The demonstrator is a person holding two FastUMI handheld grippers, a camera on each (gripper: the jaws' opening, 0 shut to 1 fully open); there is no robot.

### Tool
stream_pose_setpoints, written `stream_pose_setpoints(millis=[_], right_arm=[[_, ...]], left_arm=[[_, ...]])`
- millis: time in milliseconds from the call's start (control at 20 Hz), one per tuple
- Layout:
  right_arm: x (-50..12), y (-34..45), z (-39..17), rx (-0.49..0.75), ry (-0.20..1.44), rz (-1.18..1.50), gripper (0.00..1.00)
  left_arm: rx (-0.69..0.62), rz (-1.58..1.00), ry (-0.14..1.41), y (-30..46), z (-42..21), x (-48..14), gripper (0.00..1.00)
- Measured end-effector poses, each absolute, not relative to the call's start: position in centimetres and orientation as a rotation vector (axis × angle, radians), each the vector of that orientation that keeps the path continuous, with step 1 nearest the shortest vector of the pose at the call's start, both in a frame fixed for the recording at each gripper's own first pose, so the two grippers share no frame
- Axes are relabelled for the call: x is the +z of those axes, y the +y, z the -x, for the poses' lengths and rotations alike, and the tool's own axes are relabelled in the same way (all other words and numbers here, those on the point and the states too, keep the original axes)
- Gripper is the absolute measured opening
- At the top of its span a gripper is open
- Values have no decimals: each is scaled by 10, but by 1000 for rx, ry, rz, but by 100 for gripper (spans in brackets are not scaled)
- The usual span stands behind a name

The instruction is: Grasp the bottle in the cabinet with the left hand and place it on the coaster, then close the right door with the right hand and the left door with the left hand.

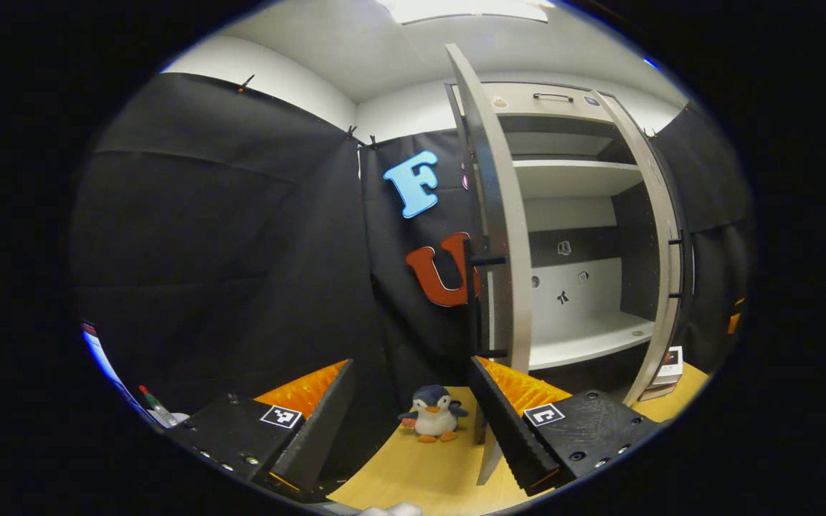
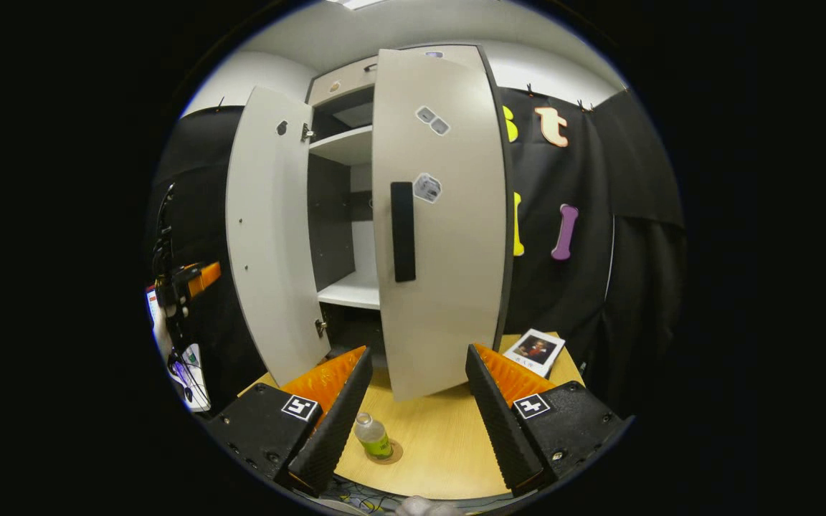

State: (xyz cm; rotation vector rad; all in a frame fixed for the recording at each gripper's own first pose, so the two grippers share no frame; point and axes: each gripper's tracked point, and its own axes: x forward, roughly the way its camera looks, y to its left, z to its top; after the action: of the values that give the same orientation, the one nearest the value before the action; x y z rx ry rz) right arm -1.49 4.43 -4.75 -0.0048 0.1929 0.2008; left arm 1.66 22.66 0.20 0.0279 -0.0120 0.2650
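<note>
Wooden table: bottle upright on coaster; cabinet doors ajar.

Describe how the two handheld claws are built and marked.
Each claw, left claw and right claw, has two wedge-shaped fingers with ribbed inner faces, mounted on black blocks with small screws. Every block carries a square black-and-white marker tag.

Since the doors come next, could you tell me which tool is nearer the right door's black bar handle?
Right. The right tool directly faces that black bar handle; the left tool sits by the left door's edge.
</note>
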Motion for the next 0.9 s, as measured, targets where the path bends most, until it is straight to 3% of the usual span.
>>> stream_pose_setpoints(millis=[350, 900], right_arm=[[-51, 18, 26, 139, 201, 1, 81], [-37, -12, 21, 167, 175, -24, 81]], left_arm=[[286, -24, -79, 254, -54, 37, 96], [356, -93, -50, 239, -61, 28, 92]])
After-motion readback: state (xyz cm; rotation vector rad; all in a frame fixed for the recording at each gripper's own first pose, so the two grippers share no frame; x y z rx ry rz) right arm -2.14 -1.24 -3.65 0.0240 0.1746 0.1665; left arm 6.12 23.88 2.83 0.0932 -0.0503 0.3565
